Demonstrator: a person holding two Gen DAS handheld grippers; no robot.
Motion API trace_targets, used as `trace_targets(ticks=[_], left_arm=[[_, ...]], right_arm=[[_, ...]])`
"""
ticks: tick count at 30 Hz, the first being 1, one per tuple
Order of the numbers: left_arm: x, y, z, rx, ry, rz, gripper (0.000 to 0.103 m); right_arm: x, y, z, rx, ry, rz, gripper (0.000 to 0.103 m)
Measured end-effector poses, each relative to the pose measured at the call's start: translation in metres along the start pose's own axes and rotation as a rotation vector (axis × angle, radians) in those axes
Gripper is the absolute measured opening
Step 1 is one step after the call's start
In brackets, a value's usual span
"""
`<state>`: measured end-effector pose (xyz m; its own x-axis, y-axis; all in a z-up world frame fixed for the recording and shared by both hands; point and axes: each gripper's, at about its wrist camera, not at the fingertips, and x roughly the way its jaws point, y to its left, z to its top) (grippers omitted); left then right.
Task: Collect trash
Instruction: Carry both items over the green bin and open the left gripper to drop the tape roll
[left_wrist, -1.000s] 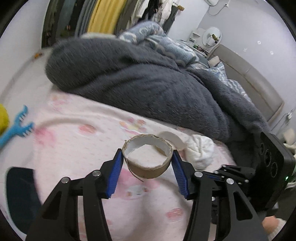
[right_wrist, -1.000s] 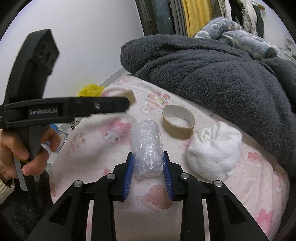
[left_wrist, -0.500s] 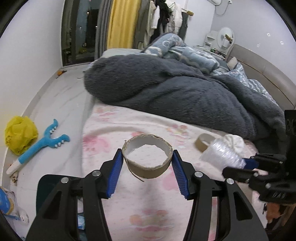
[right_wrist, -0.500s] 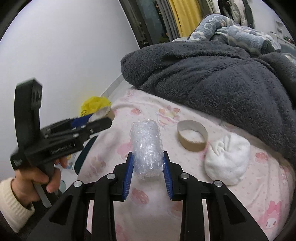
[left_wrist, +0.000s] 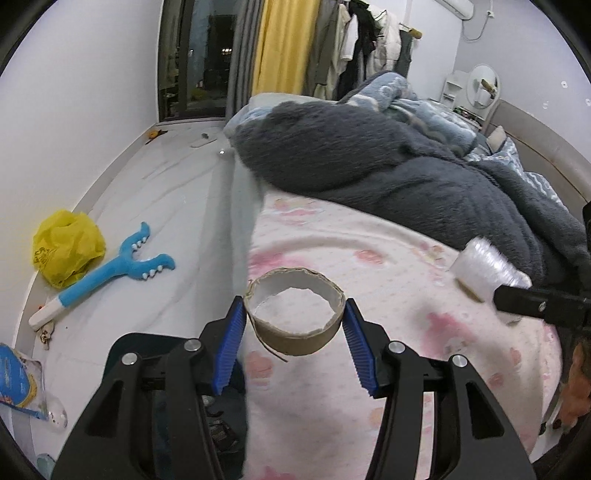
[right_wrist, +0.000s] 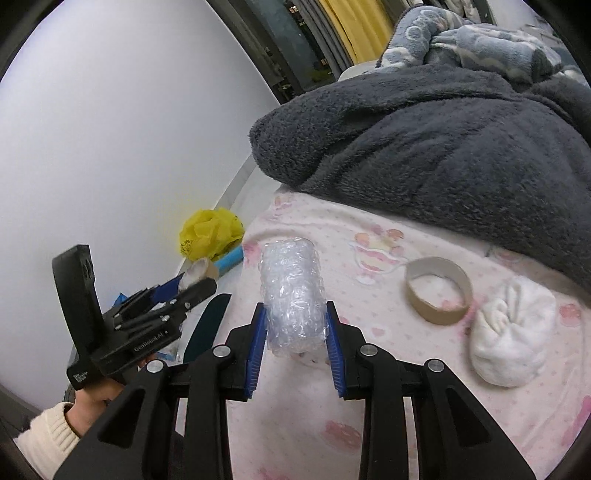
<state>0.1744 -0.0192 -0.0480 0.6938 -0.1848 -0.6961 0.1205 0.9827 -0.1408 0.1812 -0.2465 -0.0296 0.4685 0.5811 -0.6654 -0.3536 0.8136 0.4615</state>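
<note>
Both tools loaded, carrying trash off the bed

Left tool (left_wrist: 294, 332) is clamped on a cardboard ring (left_wrist: 295, 322); right tool (right_wrist: 292, 334) pinches a bubble-wrap roll (right_wrist: 292, 295); keep both squeezes steady, hold level; another ring (right_wrist: 439, 290) waits on the bed (right_wrist: 388, 406).

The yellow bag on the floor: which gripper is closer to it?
Left. The left gripper, holding a cardboard ring, is out past the bed's edge toward the yellow bag. The right gripper, holding bubble wrap, is over the bed, farther away.

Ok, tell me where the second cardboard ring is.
Right wrist view: the cardboard ring lies on the pink sheet, right of centre, beside the white sock ball.
</note>
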Motion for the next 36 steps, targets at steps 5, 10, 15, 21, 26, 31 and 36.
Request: trace_targets(ticks=[5,10,15,21,26,31,36], left_arm=[[0.002,0.021,-0.005,-0.001,0.016,0.032,0.056],[0.006,0.042,-0.013,0.002,0.045,0.066,0.056],[0.010,0.067,-0.023,-0.011,0.084,0.092,0.057],[0.018,0.097,-0.037,-0.050,0.143,0.114,0.056],[0.028,0.119,-0.050,-0.084,0.196,0.133,0.056],[0.036,0.141,-0.065,-0.109,0.255,0.154,0.056],[0.047,0.160,-0.079,-0.142,0.337,0.164,0.057]], right_arm=[[0.014,0.019,0.007,-0.028,0.014,-0.004,0.031],[0.031,0.036,0.012,-0.057,0.031,-0.003,0.031],[0.049,0.055,0.015,-0.086,0.050,0.005,0.031],[0.071,0.080,0.019,-0.114,0.067,0.021,0.031],[0.089,0.100,0.019,-0.145,0.089,0.035,0.031],[0.107,0.119,0.019,-0.171,0.110,0.044,0.031],[0.126,0.138,0.016,-0.203,0.137,0.045,0.031]])
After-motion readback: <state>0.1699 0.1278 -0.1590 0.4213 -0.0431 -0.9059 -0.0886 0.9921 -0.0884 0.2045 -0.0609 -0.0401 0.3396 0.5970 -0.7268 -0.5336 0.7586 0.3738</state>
